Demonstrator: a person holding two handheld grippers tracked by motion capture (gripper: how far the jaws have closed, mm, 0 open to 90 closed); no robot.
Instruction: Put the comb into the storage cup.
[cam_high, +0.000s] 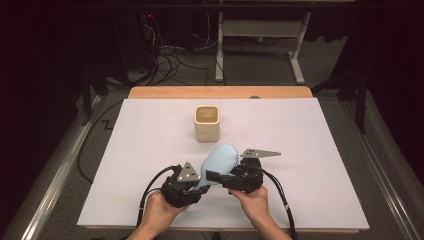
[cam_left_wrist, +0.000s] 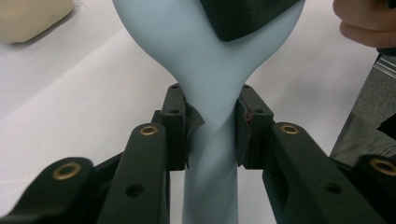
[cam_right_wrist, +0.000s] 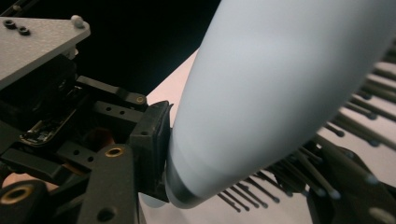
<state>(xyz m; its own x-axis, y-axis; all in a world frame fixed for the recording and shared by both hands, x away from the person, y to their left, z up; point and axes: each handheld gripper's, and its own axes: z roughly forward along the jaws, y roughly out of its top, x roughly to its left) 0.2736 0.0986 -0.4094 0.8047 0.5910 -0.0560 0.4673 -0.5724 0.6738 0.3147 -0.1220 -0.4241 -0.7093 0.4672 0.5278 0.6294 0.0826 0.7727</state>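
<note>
the left claw (cam_high: 199, 186) is clenched on the narrow neck of a pale blue, paddle-shaped plastic hairbrush (cam_high: 218, 162), held off the white tabletop (cam_high: 310, 165). the right claw (cam_high: 214, 176) is pressed onto its wide head. farther off stands a cream square cup (cam_high: 207, 122).

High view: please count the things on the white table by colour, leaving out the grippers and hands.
Pale blue: 1, the hairbrush, held between both grippers.
Cream: 1, the square cup, standing upright farther back.
Total: 2
</note>
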